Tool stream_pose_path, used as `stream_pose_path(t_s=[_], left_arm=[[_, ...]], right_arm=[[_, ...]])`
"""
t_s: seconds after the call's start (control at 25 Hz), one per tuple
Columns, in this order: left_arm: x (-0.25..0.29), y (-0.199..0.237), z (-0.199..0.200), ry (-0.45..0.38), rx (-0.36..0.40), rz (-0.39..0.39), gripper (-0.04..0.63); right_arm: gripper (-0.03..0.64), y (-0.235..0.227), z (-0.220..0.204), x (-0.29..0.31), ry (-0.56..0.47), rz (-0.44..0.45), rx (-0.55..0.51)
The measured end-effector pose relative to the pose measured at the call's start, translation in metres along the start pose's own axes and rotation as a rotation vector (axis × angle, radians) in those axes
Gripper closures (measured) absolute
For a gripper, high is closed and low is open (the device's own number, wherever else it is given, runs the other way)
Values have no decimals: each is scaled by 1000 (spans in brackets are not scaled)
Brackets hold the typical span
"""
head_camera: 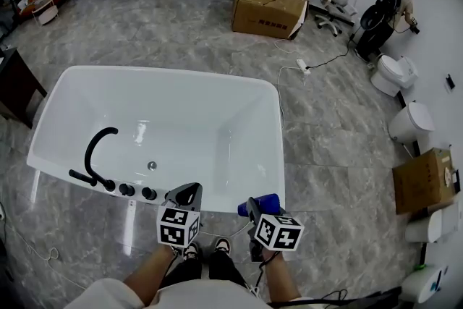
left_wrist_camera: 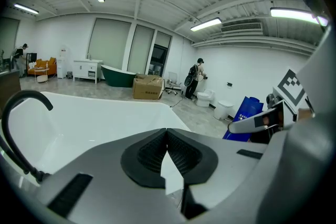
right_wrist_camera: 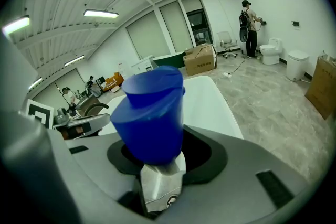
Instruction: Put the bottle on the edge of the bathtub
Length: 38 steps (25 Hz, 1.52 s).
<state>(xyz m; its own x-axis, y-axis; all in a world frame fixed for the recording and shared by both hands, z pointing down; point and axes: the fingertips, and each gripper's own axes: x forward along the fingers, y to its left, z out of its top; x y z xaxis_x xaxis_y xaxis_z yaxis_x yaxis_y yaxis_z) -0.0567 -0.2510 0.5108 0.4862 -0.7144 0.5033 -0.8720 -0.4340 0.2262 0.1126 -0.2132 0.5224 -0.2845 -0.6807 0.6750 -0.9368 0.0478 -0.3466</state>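
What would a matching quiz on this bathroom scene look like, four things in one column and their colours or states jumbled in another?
Things:
1. bottle
2. faucet
3. near bathtub
4. left claw

Colours or states:
A. white
B. shut, nothing in it
C. black
D. blue cap

Pairs: 1-D, 2-C, 3-A, 4-B

- Cardboard box (head_camera: 269,7), far ahead of both pairs of jaws: one line of dark print on its side, too small to read.
- Bottle (right_wrist_camera: 149,118), clamped between the jaws of the right gripper (right_wrist_camera: 157,157): a small round emblem (right_wrist_camera: 170,200) low on its silver body, with no legible lettering.
- Left cube (head_camera: 179,226) and right cube (head_camera: 278,232), behind the jaws: black-and-white square codes, no words.
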Motion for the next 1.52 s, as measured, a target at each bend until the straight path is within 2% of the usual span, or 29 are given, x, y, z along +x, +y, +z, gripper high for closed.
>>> stream_pose_path(t_s=[0.64, 1.0, 1.28, 1.52], left_arm=[[5, -9, -83, 165, -17, -10, 577], [26, -15, -125, 222, -16, -30, 578], [48, -10, -150, 253, -15, -23, 578], [62, -23, -163, 272, 0, -57, 578]], right_arm=[[443, -18, -72, 21, 90, 0, 77], [443, -40, -118, 32, 137, -26, 130], [443, -60, -137, 38, 155, -46, 165], [443, -77, -139, 40, 146, -63, 177]])
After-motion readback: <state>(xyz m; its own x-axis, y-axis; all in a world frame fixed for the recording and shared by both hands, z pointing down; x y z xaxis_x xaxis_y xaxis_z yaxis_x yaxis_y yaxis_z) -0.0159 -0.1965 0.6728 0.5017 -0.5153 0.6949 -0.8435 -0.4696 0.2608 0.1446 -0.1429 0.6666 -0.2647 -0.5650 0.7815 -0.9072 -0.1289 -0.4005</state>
